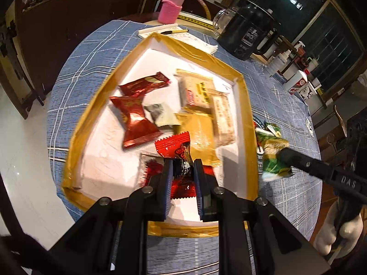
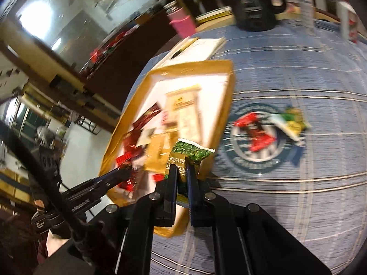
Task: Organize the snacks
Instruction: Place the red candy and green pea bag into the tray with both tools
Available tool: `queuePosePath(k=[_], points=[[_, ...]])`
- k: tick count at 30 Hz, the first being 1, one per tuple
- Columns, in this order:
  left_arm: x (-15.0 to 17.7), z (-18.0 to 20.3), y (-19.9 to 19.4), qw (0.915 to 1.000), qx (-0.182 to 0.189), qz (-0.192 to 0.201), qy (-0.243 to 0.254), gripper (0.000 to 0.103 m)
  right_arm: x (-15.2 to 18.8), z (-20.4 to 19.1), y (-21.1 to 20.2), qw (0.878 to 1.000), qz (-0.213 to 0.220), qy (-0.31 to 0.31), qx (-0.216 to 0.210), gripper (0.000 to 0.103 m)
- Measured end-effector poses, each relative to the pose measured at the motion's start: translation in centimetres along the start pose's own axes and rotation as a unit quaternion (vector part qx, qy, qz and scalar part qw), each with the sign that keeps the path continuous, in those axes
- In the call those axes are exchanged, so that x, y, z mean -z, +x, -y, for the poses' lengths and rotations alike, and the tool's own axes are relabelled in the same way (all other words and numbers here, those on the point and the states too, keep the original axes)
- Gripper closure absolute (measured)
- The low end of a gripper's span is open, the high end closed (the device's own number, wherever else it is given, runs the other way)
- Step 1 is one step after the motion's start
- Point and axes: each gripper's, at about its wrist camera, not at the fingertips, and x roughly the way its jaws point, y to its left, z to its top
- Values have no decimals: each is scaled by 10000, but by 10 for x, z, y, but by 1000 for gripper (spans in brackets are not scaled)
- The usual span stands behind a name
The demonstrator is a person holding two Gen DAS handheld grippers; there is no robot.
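Two snacks in transit toward tray (image 1: 243, 123). Left gripper (image 1: 182, 167) fingers pinch red-black packet (image 1: 181, 153) over tray's near end; right gripper (image 2: 182, 171) fingers clamp green packet (image 2: 190, 155) just outside tray's right rim. Two packets (image 2: 270, 128) wait on desk (image 2: 298, 183) right of tray. Next likely: release both inside.

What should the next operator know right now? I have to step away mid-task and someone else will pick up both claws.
Left claw: shut on a red-and-black snack packet, held over the near end of the white tray.
Right claw: shut on a green snack packet, beside the tray's right edge, not yet over it.
Done: several packets already lie in the tray, red, gold and beige.
Left: release both held packets into the tray, then fetch the red packet and the green-yellow packet lying on the blue tablecloth to the tray's right.
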Motion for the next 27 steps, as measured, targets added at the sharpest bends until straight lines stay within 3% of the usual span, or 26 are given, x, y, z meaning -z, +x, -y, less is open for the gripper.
queuePosePath(k=[10,22,25,27], points=[[-8,-30,5,9998,-160,-99,-17,83,3,-26,43,9992,-335,-152,145,97],[-12,-29,3,9988,-457,-97,132,82,1,-34,62,9984,-485,-132,253,93],[-13,-25,-2,9983,-560,-27,169,75,1,-34,63,9984,-519,-68,203,85],[-13,-22,-6,9977,-642,33,206,60,1,-33,60,9988,-449,-33,217,70]])
